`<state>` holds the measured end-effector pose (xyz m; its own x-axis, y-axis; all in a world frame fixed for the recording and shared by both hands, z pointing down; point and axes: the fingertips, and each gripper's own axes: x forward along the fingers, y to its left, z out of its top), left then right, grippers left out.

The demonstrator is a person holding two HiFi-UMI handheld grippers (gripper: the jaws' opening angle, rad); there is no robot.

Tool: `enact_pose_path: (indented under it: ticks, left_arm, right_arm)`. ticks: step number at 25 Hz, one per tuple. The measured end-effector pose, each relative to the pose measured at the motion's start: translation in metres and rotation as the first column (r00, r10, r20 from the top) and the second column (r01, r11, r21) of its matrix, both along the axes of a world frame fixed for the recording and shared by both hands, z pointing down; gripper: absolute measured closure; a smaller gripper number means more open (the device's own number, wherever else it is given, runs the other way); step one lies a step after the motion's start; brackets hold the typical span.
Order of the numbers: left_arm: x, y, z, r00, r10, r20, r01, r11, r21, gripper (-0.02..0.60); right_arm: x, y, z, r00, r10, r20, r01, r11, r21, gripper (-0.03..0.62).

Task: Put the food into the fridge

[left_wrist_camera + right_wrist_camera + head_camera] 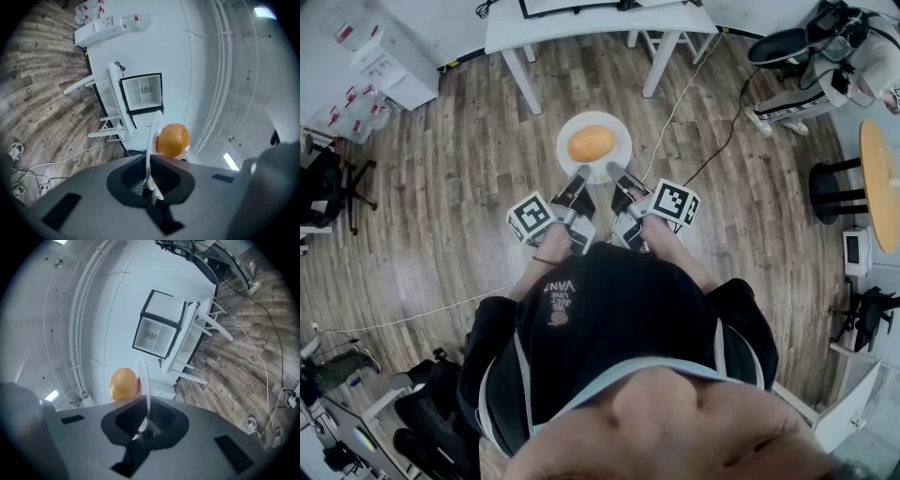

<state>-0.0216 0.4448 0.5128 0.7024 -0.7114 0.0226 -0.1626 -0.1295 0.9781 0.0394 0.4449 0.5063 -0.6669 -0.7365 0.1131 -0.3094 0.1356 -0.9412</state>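
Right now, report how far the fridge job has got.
Done: the plate carrying the round orange food is lifted, with the left gripper and right gripper each shut on its near rim.
In hand: it hangs level above the wooden floor, well short of the fridge ahead.
Left: carry it over and put the food inside. I cannot tell if the door is open.

White table (581, 30) nr cable (673, 111), wood floor (441, 206).

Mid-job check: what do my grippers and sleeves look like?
Both the left gripper and right gripper have slim black jaws, grey bodies and a white cube with black square markers. The person wears a black top with pale trim.
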Motion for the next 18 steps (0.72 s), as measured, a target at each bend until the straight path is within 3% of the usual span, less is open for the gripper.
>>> enact_pose_path:
  ticks: [14,18]
  left_arm:
    - [0.007,-0.015,-0.004,0.999,0.012,-0.029,-0.012,1.0,0.019,0.552]
    - [0.005,-0.023,-0.005,1.0,0.015,-0.023,-0.014,1.0,0.019,0.552]
  right_arm:
    - [0.005,-0.015,-0.001,1.0,0.006,0.022,-0.007,1.0,0.01,0.571]
    - [0.006,-0.023,-0.001,1.0,0.021,-0.008,-0.021,1.0,0.01,0.571]
